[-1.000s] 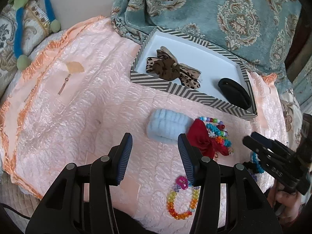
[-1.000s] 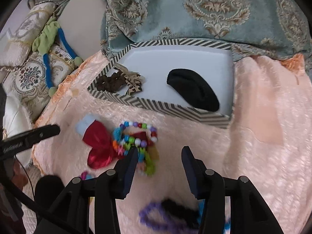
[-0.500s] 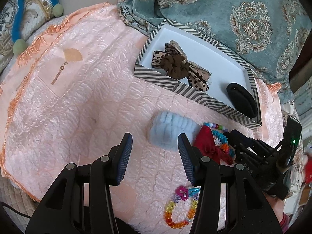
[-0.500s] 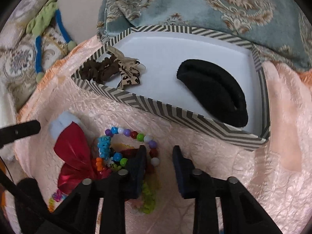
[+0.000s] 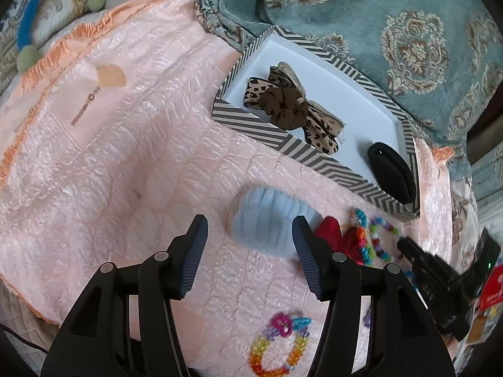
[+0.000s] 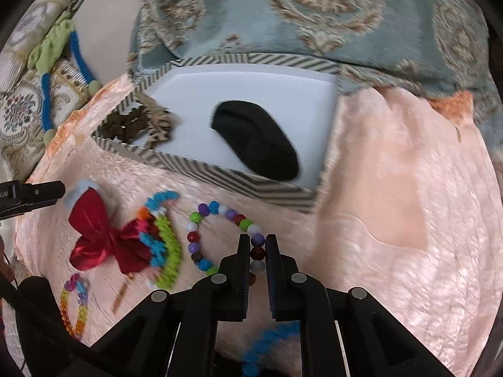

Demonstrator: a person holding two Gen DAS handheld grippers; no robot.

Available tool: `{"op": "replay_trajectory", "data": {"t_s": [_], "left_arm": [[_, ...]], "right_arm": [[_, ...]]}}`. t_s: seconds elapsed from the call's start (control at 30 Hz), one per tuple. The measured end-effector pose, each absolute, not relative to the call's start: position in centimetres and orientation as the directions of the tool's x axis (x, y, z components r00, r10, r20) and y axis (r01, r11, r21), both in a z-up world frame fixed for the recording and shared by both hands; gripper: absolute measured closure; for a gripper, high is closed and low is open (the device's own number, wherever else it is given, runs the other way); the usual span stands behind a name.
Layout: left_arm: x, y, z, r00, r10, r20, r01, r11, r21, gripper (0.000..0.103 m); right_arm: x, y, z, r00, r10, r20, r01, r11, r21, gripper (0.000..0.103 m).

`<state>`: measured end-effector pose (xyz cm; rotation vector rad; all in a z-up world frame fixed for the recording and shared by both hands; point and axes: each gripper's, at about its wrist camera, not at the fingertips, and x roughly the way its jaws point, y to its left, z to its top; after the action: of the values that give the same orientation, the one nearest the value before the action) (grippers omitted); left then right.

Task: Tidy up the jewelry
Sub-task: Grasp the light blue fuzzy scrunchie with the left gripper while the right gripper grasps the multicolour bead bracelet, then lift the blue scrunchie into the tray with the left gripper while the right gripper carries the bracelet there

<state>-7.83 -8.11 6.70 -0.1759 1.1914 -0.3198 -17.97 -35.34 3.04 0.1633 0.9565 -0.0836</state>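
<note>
No text can be read with certainty. A brown printed line on the pink quilt's label patch [image 5: 84, 110], up and left of the left gripper, is too small to make out. White characters on a red package [image 5: 490, 295], far right of it, are illegible.

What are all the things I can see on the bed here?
striped box: 1, grey-and-white, back of the bedspread
black hair band: 1, black, in the box
leopard bow with brown scrunchie: 1, tan and brown, in the box
fluffy scrunchie: 1, pale blue, in front of the box
red bow: 1, red, beside the fluffy scrunchie
round-bead bracelet: 1, mixed colours, between the right pads
rainbow bracelet: 1, rainbow, near edge
bedspread: 1, peach
blanket: 1, teal patterned, behind the box
left hand-held gripper: 1, black, opening, empty
right hand-held gripper: 1, black, shut on the bracelet
</note>
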Motion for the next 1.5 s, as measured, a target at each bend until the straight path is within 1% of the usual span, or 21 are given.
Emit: {"op": "replay_trajectory", "data": {"t_s": [0.1, 0.2, 0.33, 0.43, 0.47, 0.5, 0.57, 0.6, 0.63, 0.7, 0.93, 1.17, 1.5], "left_arm": [[-7.3, -8.6, 6.1, 0.324, -0.329, -0.887, 0.140, 0.944, -0.299, 0.047], [-6.6, -8.8, 5.4, 0.313, -0.324, -0.893, 0.122, 0.946, -0.301, 0.047], [-5.9, -9.2, 4.4, 0.291, -0.350, -0.890, 0.090, 0.937, -0.338, 0.047], [-6.0, -10.0, 3.8, 0.270, -0.374, -0.887, 0.108, 0.927, -0.358, 0.048], [-6.1, -10.3, 3.7, 0.265, -0.377, -0.887, 0.126, 0.926, -0.356, 0.050], [-6.2, -10.5, 3.8, 0.266, -0.380, -0.886, 0.136, 0.925, -0.356, 0.061], [-6.4, -10.6, 4.1, 0.276, -0.374, -0.885, 0.151, 0.927, -0.345, 0.066], [-6.5, -10.5, 4.4, 0.282, -0.376, -0.883, 0.155, 0.926, -0.345, 0.073], [-6.5, -10.3, 4.7, 0.283, -0.381, -0.880, 0.159, 0.924, -0.349, 0.074], [-6.6, -9.9, 5.6, 0.292, -0.399, -0.869, 0.164, 0.916, -0.365, 0.076], [-7.3, -9.1, 9.5, 0.369, -0.396, -0.841, 0.212, 0.917, -0.338, 0.076], [-8.0, -9.7, 12.4, 0.459, -0.338, -0.821, 0.265, 0.935, -0.237, 0.076], [-7.0, -12.0, 14.0, 0.522, -0.295, -0.800, 0.313, 0.939, -0.143, 0.076]], "right_arm": [[-18.6, -36.3, 2.9, 0.575, 0.016, -0.818, 0.157, 0.979, 0.129, 0.094], [-18.9, -37.0, 2.7, 0.585, 0.064, -0.809, 0.164, 0.967, 0.195, 0.094], [-18.9, -37.0, 2.3, 0.585, 0.082, -0.807, 0.161, 0.963, 0.215, 0.094], [-18.7, -36.9, 2.2, 0.587, 0.104, -0.803, 0.150, 0.960, 0.235, 0.094], [-18.7, -36.9, 2.3, 0.589, 0.109, -0.801, 0.148, 0.960, 0.239, 0.094], [-18.8, -36.8, 2.4, 0.593, 0.114, -0.797, 0.145, 0.959, 0.245, 0.094], [-19.1, -36.7, 3.2, 0.609, 0.123, -0.784, 0.136, 0.957, 0.255, 0.094], [-19.2, -36.7, 3.7, 0.617, 0.129, -0.776, 0.130, 0.956, 0.263, 0.094], [-19.4, -36.7, 4.2, 0.625, 0.135, -0.769, 0.125, 0.955, 0.269, 0.094], [-19.6, -36.4, 5.2, 0.642, 0.136, -0.755, 0.113, 0.957, 0.269, 0.094], [-19.8, -35.5, 8.3, 0.682, 0.141, -0.718, 0.072, 0.963, 0.258, 0.094], [-20.0, -35.1, 10.2, 0.699, 0.129, -0.704, 0.054, 0.971, 0.232, 0.094], [-18.4, -35.5, 12.1, 0.710, 0.108, -0.696, 0.041, 0.980, 0.194, 0.094]]}}
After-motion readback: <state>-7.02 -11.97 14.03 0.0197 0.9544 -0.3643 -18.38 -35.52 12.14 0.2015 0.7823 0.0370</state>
